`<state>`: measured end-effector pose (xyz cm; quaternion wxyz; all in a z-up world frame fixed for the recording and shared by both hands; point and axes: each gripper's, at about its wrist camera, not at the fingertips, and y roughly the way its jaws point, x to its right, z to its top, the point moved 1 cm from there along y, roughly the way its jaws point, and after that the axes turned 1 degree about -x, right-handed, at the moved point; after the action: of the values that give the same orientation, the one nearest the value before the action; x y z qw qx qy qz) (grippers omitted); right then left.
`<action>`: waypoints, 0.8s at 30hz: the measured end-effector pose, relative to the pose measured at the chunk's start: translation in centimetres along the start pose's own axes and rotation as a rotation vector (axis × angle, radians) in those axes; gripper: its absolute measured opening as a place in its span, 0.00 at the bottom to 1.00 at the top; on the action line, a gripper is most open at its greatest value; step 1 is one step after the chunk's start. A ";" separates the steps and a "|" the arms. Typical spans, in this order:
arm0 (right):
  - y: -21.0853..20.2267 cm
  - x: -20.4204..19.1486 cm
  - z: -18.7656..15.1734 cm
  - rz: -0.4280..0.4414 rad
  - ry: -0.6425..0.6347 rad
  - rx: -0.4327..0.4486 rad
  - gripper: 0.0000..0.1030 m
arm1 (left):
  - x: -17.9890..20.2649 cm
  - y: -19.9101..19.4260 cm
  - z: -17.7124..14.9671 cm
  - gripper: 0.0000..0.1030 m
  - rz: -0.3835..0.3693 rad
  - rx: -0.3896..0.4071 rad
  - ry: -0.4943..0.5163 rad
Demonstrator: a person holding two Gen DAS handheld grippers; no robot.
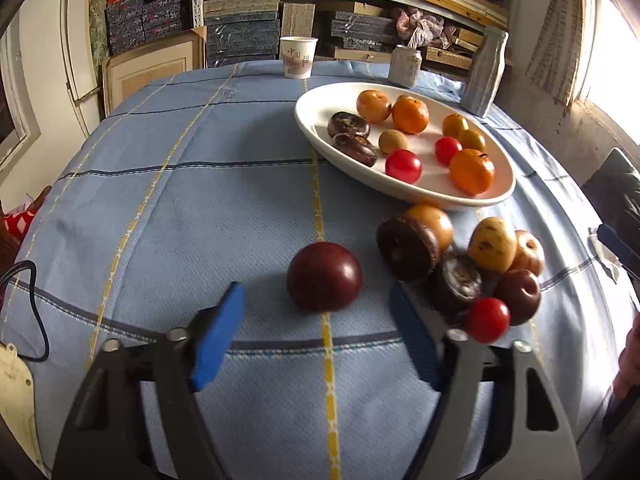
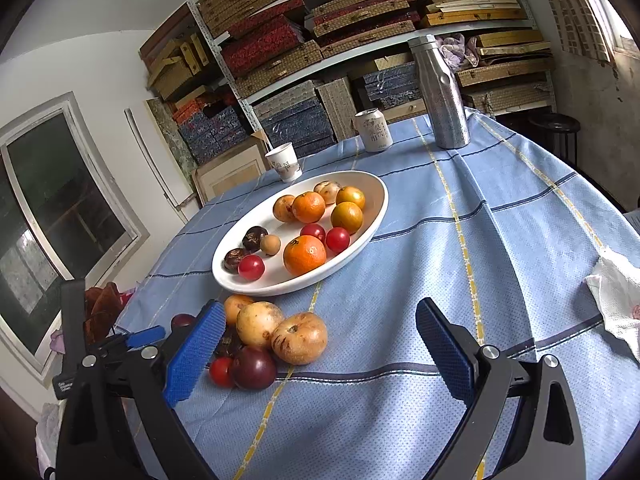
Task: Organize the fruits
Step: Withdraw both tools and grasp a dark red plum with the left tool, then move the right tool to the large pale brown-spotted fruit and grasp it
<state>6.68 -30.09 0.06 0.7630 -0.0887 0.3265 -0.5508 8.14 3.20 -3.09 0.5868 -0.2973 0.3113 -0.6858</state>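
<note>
A white oval plate (image 1: 496,196) (image 2: 376,200) holds oranges, red cherry tomatoes and dark chestnut-like fruits. In front of it a loose pile of fruits (image 1: 472,264) (image 2: 272,336) lies on the blue cloth. A dark red plum (image 1: 324,276) lies apart, left of the pile. My left gripper (image 1: 318,300) is open, its blue pads on either side of the plum, just short of it. My right gripper (image 2: 316,320) is open and empty, low over the cloth right of the pile; its left pad stands next to the pile.
A paper cup (image 1: 298,57) (image 2: 285,162), a drink can (image 1: 405,66) (image 2: 373,129) and a steel bottle (image 1: 485,76) (image 2: 442,92) stand at the table's far edge. A crumpled white tissue (image 2: 616,304) lies at the right. Shelves of boxes stand behind.
</note>
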 end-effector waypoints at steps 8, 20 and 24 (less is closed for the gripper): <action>0.2 0.0 0.0 -0.004 -0.006 -0.011 0.94 | 0.6 0.9 0.5 0.49 -0.030 -0.012 0.027; 0.7 -0.4 -0.3 -0.022 -0.050 -0.038 0.94 | 0.3 1.0 0.8 0.37 -0.050 -0.003 0.008; 2.0 -1.2 -0.9 -0.024 -0.100 -0.100 0.91 | 0.1 0.9 0.8 0.37 -0.059 -0.005 -0.002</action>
<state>7.49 -28.08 -1.11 0.7664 -0.1581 0.3142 -0.5375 9.29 2.89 -3.32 0.5659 -0.3086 0.3034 -0.7017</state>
